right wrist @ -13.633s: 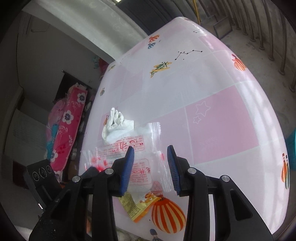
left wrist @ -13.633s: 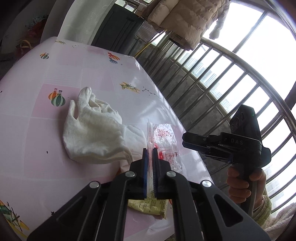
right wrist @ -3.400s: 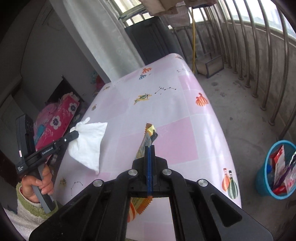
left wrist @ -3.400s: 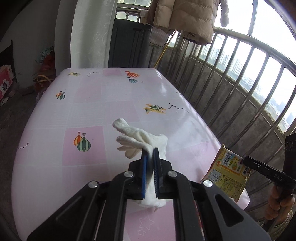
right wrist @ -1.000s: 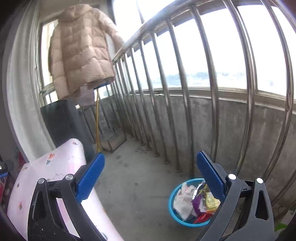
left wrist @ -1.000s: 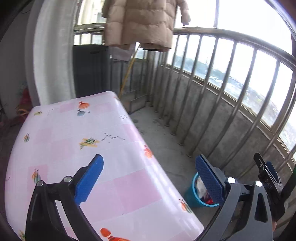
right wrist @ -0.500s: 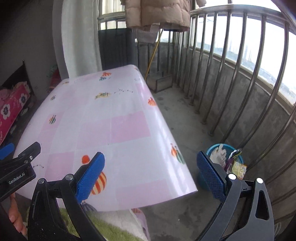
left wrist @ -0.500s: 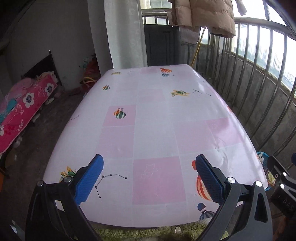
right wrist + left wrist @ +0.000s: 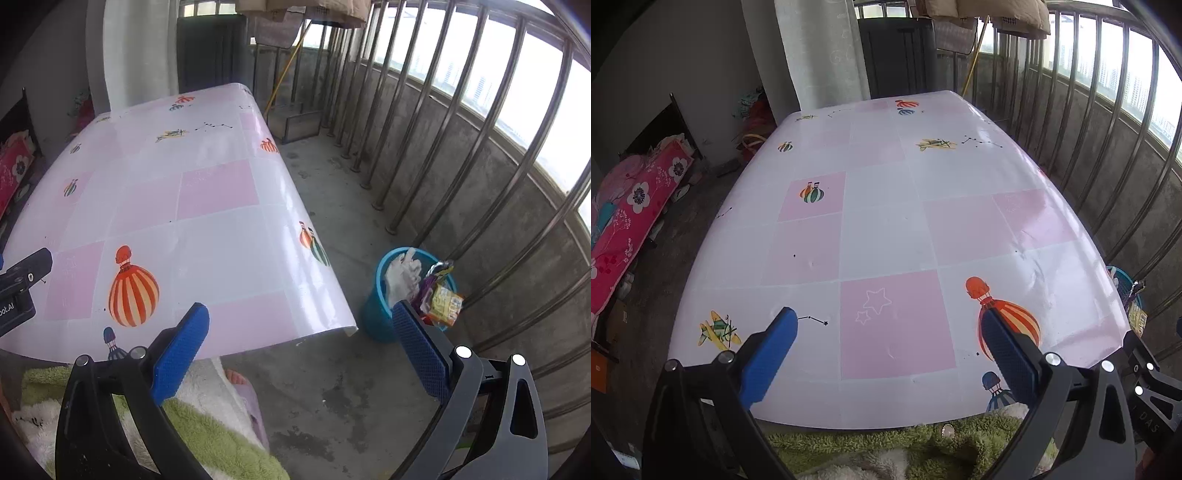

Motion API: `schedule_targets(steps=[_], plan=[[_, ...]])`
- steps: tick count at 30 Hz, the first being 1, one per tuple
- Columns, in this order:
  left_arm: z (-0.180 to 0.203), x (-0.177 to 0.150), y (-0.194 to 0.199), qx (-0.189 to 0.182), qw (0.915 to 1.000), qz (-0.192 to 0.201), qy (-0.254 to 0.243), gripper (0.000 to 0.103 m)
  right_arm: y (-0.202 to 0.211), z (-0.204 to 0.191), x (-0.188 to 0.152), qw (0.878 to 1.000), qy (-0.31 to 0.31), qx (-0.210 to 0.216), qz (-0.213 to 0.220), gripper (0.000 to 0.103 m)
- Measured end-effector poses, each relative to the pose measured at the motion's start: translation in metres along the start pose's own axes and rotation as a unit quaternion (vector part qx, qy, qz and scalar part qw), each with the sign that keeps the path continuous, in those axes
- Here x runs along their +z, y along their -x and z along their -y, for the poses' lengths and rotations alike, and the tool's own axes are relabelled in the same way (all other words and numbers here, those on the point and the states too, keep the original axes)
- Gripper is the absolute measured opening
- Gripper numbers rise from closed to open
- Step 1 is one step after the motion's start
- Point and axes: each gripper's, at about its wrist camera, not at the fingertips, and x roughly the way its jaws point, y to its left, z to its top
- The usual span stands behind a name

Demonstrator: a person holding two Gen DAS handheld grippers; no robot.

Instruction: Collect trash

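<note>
A blue waste bin (image 9: pixel 373 314) stands on the concrete floor right of the table, by the railing. Inside it sit a white crumpled tissue (image 9: pixel 400 277), a yellow snack packet (image 9: pixel 445 301) and other wrappers. The bin's rim (image 9: pixel 1123 275) peeks past the table's right edge in the left wrist view. My left gripper (image 9: pixel 890 350) hangs open over the table's near edge with nothing between its blue pads. My right gripper (image 9: pixel 301 343) is open too, held off the table's near right corner, empty. The pink and white tablecloth (image 9: pixel 886 221) carries no trash.
A metal railing (image 9: pixel 461 147) runs along the right. A dark cabinet (image 9: pixel 897 55) and a white curtain (image 9: pixel 820 51) stand behind the table. Pink floral bedding (image 9: pixel 624 221) lies at the left. The person's green fleece garment (image 9: pixel 923 443) fills the bottom edge.
Both grippers let go of the tissue and the snack packet, which now lie in the bin. Both have swung back toward the table and stand open.
</note>
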Motion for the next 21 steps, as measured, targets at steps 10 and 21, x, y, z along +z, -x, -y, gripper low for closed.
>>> schedule_targets(steps=[10,21], plan=[[0.009,0.003,0.003,0.001,1.0000,0.005,-0.008,0.097,-0.004,0.014,-0.002,1.000,-0.010,-0.010,-0.002,0.095],[0.012,0.001,0.006,0.002,0.9999,0.007,-0.013,0.097,0.001,0.010,-0.004,1.000,0.016,0.001,0.011,0.095]])
